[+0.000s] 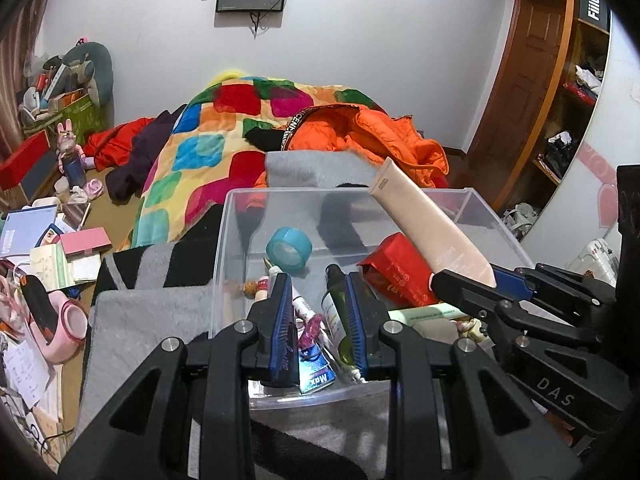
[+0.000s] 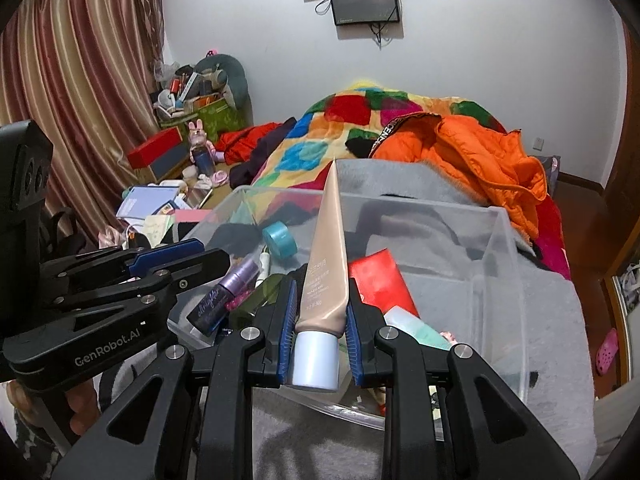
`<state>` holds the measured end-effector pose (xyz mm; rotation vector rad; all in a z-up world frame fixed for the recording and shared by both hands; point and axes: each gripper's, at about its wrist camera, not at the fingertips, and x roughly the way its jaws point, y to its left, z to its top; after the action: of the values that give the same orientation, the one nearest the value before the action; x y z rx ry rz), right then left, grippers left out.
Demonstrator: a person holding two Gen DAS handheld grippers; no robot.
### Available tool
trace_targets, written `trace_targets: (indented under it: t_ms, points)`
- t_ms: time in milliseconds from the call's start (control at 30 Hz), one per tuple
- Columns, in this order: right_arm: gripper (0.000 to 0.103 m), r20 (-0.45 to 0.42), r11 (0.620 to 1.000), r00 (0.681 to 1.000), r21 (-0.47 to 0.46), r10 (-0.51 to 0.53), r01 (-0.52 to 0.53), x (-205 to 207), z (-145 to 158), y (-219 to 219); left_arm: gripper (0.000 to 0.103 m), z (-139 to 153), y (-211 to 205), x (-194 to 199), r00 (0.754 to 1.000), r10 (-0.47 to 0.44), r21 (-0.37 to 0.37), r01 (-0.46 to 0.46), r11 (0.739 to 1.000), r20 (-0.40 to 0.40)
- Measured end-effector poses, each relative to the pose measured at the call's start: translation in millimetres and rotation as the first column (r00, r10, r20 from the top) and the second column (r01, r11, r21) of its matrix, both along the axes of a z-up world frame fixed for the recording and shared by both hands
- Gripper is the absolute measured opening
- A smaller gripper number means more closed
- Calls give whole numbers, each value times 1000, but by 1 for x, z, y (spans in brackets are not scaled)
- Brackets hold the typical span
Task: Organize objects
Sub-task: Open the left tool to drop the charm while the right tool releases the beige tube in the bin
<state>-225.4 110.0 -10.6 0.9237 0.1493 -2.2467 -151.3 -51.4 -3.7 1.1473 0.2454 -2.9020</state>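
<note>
Cosmetics fill my clear bin [image 1: 496,220]; my right gripper [image 2: 321,320] clamps a beige tube [image 2: 326,264], my left gripper [image 1: 318,312] grips a purple bottle [image 2: 228,296].

white wall [image 2: 460,80], striped curtain [image 2: 80,80], wooden door [image 1: 520,92], cluttered bed [image 1: 224,148]

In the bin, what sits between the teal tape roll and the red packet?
Mostly bare bin floor; nearer the camera, only the dark cap of the green bottle stands between teal tape roll and red packet. Left wrist view.
</note>
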Motion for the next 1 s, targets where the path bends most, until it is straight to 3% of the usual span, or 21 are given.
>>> trace_targets:
  t_ms: [133,300,367,700,867,1000]
  points:
    - [21,10,1000,1000,15,4,-4,0,-2,-4,29,-2,0,0,1000,-13,4,13,1000,16]
    - [21,10,999,1000,34,9,-9,4,-3,-5,51,-3,4,6,1000,-19,3,19,1000,20]
    - [21,3,999,1000,43,8,-8,6,-1,-4,54,-1,5,9,1000,-10,-8,11,1000,8]
    - [35,-35,1000,999,18,-17,17,24,17,14,59,15,7,28,999,-4,-4,4,1000,-34]
    - [51,-72,1000,997,1,-31,31,41,26,26,61,22,13,45,998,0,-26,-2,1000,-59]
    - [53,-89,999,995,-6,-41,41,52,30,35,62,22,15,59,997,29,-42,-32,999,-71]
